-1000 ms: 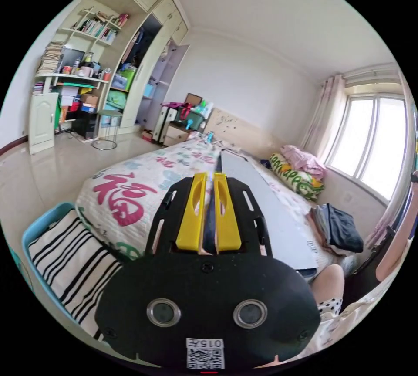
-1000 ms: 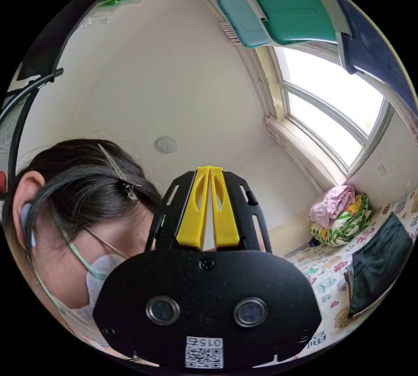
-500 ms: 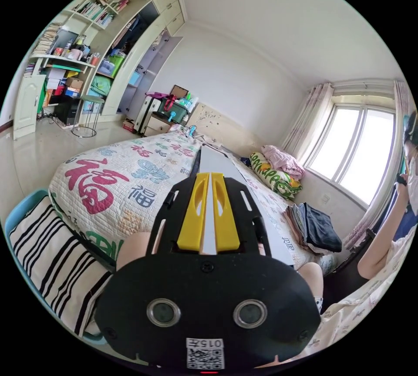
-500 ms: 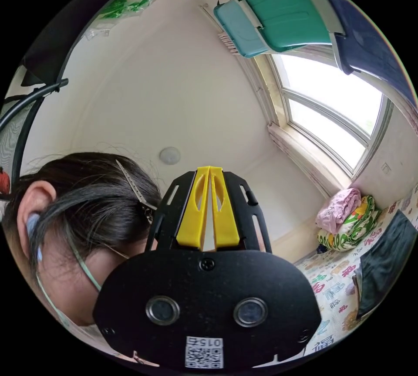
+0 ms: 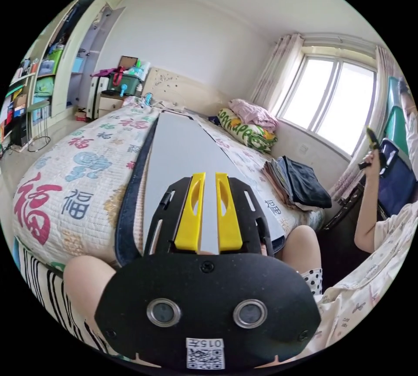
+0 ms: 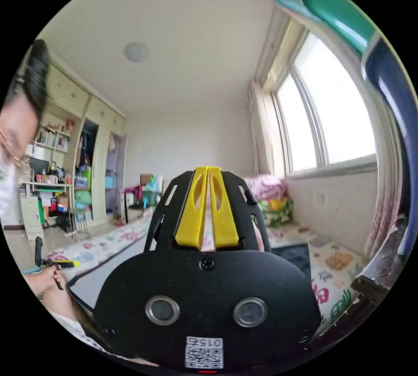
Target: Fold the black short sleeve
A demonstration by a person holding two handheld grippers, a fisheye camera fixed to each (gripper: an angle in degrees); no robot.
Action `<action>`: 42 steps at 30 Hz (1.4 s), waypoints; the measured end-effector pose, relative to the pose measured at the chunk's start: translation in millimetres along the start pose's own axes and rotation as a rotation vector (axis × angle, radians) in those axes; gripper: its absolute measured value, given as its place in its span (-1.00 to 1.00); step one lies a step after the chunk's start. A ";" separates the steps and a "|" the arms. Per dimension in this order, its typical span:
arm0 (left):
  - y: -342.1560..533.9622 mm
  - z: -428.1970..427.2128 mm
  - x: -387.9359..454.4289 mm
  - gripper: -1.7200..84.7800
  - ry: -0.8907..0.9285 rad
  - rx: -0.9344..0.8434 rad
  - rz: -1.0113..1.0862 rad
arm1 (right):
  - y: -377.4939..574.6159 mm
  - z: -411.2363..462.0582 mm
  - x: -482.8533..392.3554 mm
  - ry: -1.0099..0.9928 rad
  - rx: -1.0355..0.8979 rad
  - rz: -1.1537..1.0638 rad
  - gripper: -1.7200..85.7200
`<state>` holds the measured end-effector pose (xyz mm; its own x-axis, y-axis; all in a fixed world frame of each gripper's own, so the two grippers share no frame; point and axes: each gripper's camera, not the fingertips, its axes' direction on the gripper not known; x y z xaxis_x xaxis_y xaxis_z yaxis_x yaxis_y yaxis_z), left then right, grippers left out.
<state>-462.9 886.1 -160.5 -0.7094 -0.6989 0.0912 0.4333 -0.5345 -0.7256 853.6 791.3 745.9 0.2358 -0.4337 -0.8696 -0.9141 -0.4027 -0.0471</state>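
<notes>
A dark folded garment (image 5: 307, 180) tops a pile of folded clothes at the bed's right edge; the right gripper view shows it as a dark patch (image 6: 297, 255) beside the jaws. My left gripper (image 5: 209, 174) hovers over a long grey board (image 5: 183, 149) on the bed, jaws slightly apart and empty. My right gripper (image 6: 208, 167) is raised in the air, its jaws pressed together on nothing. The left gripper view has the right gripper (image 5: 371, 135) held high in a hand by the window. A hand holds the left gripper (image 6: 61, 264) low on the left in the right gripper view.
The board lies on a quilt (image 5: 82, 175) printed with large characters. Rolled bedding (image 5: 248, 130) sits under the window (image 5: 335, 101). A striped cloth (image 5: 48, 293) lies at lower left. The person's knees (image 5: 300, 249) meet the bed's near edge. Wardrobe shelves (image 6: 52, 193) line the far wall.
Both cameras have swung: the left view now faces down the board, the right view has turned from the person's head to the room. The left jaws have parted slightly.
</notes>
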 end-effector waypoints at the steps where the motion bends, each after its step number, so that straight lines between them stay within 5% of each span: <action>1: -8.7 29.9 5.1 -0.85 0.029 -0.015 0.001 | -2.0 47.7 18.6 -0.018 -0.144 0.049 -0.83; 9: -66.4 234.2 75.9 -0.83 0.251 -0.134 0.060 | -11.1 263.8 64.1 0.061 -0.586 0.077 -0.70; 19: -223.9 515.0 231.2 -0.78 0.485 -0.282 0.337 | -68.3 402.5 110.7 0.193 -0.791 0.195 -0.64; 23: -281.7 629.6 315.1 -0.76 0.570 -0.350 0.441 | -103.2 380.5 147.1 0.095 -0.697 0.411 -0.89; 27: -337.5 748.3 427.2 -0.74 0.586 -0.387 0.549 | -122.2 342.4 201.9 -0.220 -0.482 0.733 -0.93; 34: -384.9 965.4 512.3 -0.76 0.543 -0.466 0.301 | -186.8 324.6 192.1 -0.210 -0.429 0.706 -0.95; 42: -375.8 1024.2 556.5 -0.77 0.703 -0.492 0.197 | -234.6 292.9 188.2 -0.225 -0.296 0.707 -0.89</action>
<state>-451.2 211.2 861.5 -0.8953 -0.2159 -0.3897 0.4098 -0.0562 -0.9104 1015.9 1040.2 449.4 -0.4682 -0.5063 -0.7242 -0.6893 -0.3035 0.6578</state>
